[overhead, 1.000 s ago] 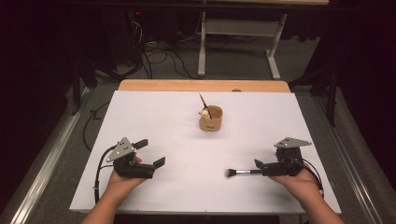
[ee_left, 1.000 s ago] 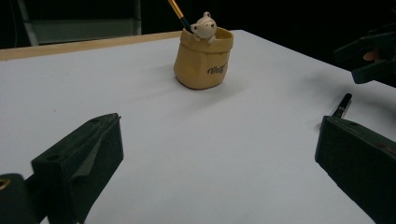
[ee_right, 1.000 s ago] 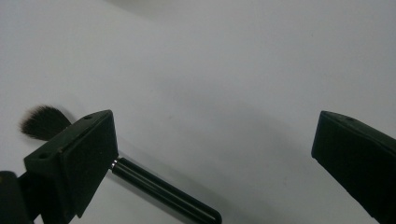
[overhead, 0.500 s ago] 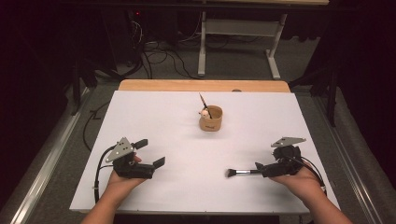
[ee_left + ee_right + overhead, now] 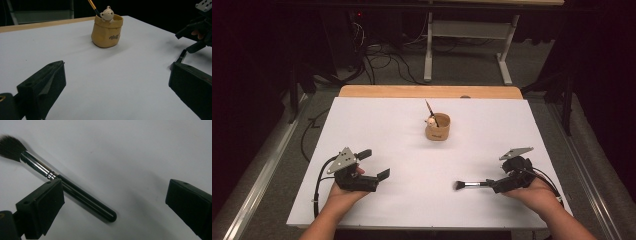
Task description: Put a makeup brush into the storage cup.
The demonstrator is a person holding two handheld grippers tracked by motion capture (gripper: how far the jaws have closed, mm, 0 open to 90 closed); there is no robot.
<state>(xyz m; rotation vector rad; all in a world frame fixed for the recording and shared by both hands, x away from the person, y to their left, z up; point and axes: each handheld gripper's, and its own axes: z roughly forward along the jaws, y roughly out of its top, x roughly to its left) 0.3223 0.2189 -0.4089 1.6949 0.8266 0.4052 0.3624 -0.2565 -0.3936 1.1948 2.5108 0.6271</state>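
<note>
A black-handled makeup brush (image 5: 471, 184) (image 5: 82, 198) lies flat on the white table (image 5: 402, 130), bristles pointing left. My right gripper (image 5: 498, 181) (image 5: 115, 187) is open and held low over the handle's end; the handle lies between the jaws, close to one of them. My left gripper (image 5: 374, 164) (image 5: 117, 72) is open and empty at the table's front left. A tan pouch-shaped cup (image 5: 437, 128) (image 5: 107, 31) stands at mid-table with a small bear figure (image 5: 108, 13) and a thin brush (image 5: 431, 111) in it.
A wooden strip (image 5: 427, 91) borders the table's far edge. Beyond it, cables and a metal desk frame (image 5: 467, 45) stand on the floor. The right gripper (image 5: 197, 32) and the lying brush (image 5: 180, 57) appear at the right of the left gripper view.
My right gripper has shifted a little left and tilted lower over the brush handle. The brush, the cup and my left gripper have stayed put.
</note>
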